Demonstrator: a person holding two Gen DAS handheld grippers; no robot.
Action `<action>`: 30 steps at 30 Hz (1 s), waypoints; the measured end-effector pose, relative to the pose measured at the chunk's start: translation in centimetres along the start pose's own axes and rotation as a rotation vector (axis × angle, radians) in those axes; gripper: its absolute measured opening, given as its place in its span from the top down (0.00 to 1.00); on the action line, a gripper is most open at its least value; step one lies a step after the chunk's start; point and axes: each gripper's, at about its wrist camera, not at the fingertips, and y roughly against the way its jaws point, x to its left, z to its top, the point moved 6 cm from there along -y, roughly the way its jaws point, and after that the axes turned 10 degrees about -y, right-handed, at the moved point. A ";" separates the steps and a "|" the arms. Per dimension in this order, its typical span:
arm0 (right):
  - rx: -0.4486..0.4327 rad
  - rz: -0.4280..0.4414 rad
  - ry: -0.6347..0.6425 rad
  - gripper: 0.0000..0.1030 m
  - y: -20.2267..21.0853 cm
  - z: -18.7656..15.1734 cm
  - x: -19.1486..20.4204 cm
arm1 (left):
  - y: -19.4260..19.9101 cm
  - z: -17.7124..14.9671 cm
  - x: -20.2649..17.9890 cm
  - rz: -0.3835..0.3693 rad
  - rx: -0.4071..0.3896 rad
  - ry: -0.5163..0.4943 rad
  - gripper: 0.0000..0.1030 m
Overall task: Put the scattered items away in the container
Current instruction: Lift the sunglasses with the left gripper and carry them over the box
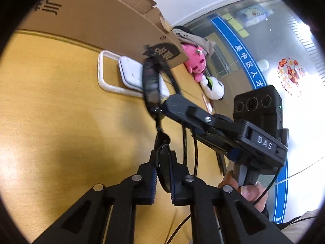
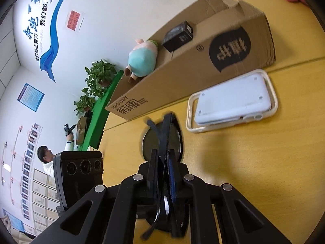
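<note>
Black sunglasses are held above the yellow table by both grippers. My left gripper is shut on one lens. My right gripper comes in from the right and is shut on the frame by the other lens. In the right wrist view my right gripper is shut on the sunglasses. The open cardboard box lies beyond, holding a pig plush and a small black box.
A white device in a cream bumper case lies on the table beside the box; it also shows in the left wrist view. A pink plush and a white plush sit at the table's far edge.
</note>
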 end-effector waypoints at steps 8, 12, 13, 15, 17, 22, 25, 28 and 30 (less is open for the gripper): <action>-0.105 0.020 0.117 0.90 2.6 3.0 4.8 | 1.0 4.1 -3.3 -0.021 -0.021 -0.080 0.96; -0.168 0.027 0.188 0.90 4.7 5.7 7.3 | 1.7 8.2 -5.0 -0.007 -0.040 -0.150 0.96; -0.183 0.030 0.200 0.90 5.2 6.5 7.9 | 1.8 9.2 -5.4 -0.003 -0.041 -0.166 0.96; -0.212 0.031 0.221 0.90 5.9 8.3 8.9 | 1.9 11.5 -6.2 0.009 -0.042 -0.205 0.96; -0.236 0.029 0.237 0.90 6.5 10.0 9.8 | 1.9 13.9 -6.8 0.009 -0.043 -0.236 0.96; -0.287 0.002 0.274 0.90 7.6 14.5 11.2 | 2.0 18.7 -7.0 0.007 -0.041 -0.291 0.96; -0.301 -0.020 0.289 0.90 7.5 17.6 11.6 | 1.9 21.9 -6.8 -0.012 -0.040 -0.308 0.96; -0.313 -0.043 0.304 0.90 7.0 21.2 12.1 | 1.4 25.6 -6.1 -0.020 -0.034 -0.313 0.95; -0.315 -0.056 0.305 0.90 6.3 23.6 12.2 | 0.6 27.7 -5.5 -0.021 -0.025 -0.312 0.95</action>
